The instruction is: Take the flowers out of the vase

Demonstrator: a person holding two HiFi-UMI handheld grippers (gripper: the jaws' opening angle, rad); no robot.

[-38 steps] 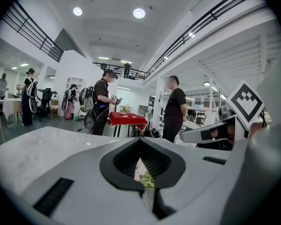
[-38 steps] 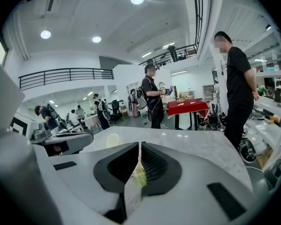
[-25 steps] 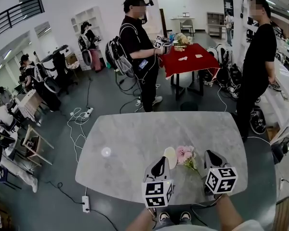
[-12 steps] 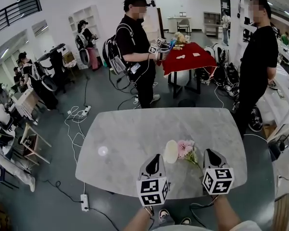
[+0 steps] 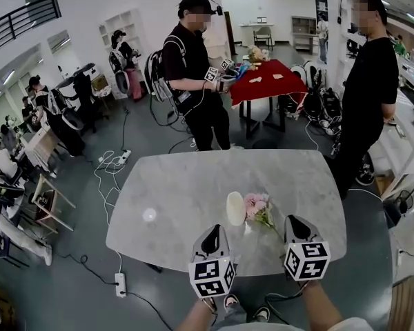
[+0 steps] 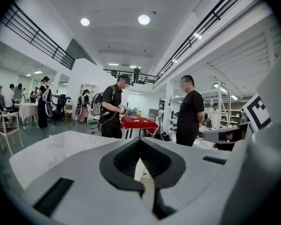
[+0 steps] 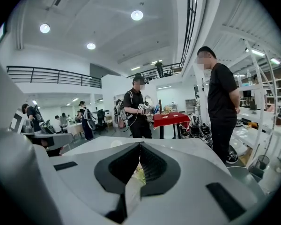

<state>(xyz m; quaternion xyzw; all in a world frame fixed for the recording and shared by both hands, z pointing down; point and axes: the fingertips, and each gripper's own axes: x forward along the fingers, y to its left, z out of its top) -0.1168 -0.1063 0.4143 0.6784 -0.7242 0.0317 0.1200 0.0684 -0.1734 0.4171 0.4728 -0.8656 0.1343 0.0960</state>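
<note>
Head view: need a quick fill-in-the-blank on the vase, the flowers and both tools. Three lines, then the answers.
1. The jaws of the left tool and the right tool are both ___.
2. The flowers have ___ blooms.
3. In the head view, the flowers are to the ___ of the white vase.

Missing words: shut; pink; right.

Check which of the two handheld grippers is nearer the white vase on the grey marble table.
The left gripper: the white vase is just ahead of its tip, while the right gripper sits off to the side, past the pink flowers.
</note>
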